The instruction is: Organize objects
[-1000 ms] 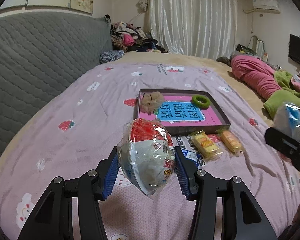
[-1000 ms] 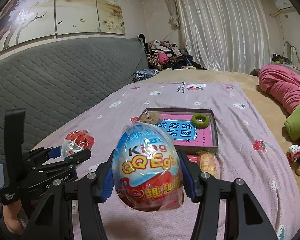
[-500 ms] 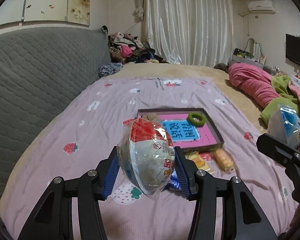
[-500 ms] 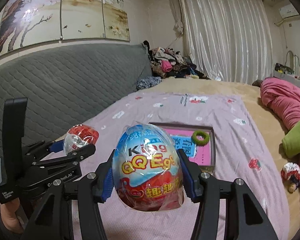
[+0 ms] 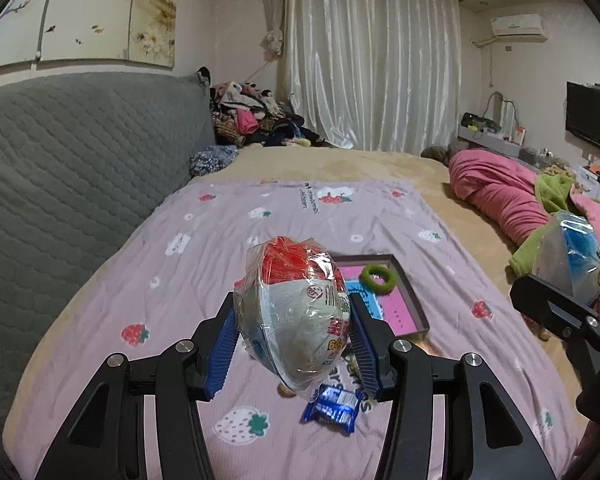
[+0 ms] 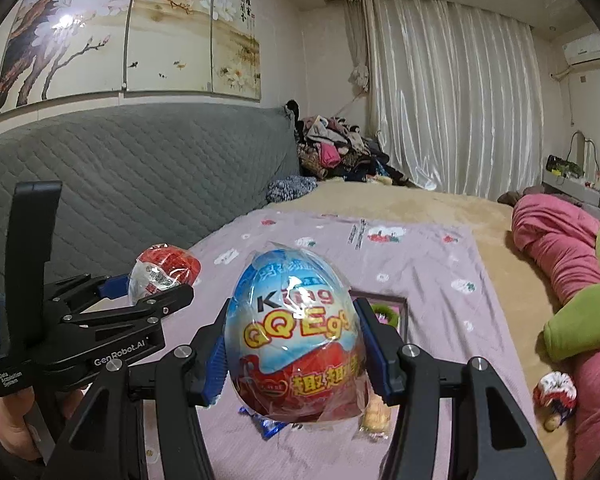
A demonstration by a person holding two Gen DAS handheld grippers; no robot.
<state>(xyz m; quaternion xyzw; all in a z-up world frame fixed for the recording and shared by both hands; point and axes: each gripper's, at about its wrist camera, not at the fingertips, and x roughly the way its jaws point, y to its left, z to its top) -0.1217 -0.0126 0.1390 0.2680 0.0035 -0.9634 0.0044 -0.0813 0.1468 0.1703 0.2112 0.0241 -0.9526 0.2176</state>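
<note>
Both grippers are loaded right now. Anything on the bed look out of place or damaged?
Nothing looks damaged. A blue snack packet and a yellow one lie loose on the purple sheet, outside the tray, which holds a green ring.

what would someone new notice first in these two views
Two plastic-wrapped toy eggs held up over the bed: a blue-and-red one printed "QQ Egg" clamped in the right hand-held gripper, and a red-and-white one in the left hand-held gripper. Beyond them, on the lilac strawberry-print sheet, lies a shallow pink-lined box holding a green ring.
</note>
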